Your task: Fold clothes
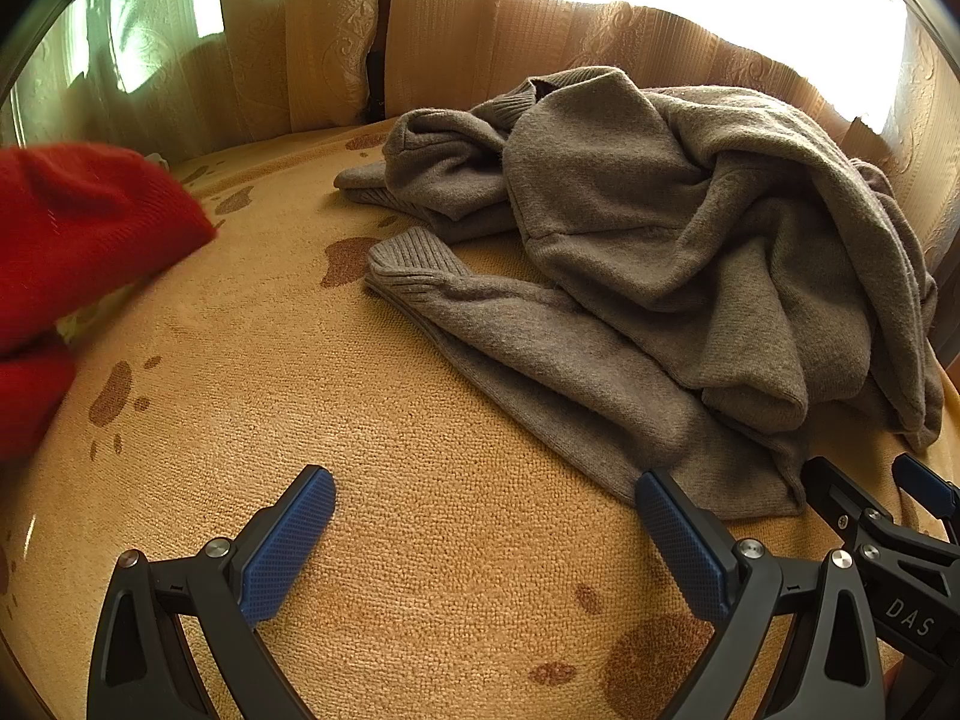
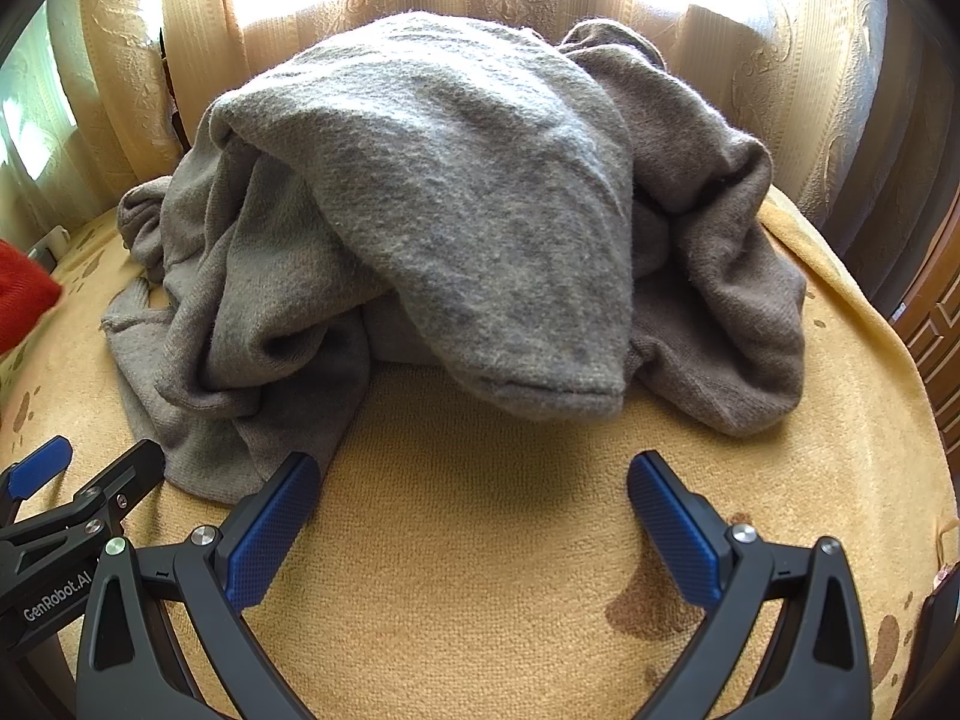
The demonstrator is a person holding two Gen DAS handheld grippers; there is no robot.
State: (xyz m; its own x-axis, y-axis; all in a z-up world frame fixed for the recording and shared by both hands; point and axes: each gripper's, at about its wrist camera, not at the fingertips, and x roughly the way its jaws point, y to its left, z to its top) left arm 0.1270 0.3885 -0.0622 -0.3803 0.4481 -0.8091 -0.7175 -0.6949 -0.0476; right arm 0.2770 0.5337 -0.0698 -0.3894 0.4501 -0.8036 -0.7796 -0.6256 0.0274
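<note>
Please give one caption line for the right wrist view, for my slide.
Open right hand-held gripper above a yellow blanket, facing a crumpled grey sweater not yet folded.

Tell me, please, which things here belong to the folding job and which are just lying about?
Job:
grey sweater, crumpled
left gripper, open
right gripper, open

Lying about:
red garment
paw-print blanket
curtains
</note>
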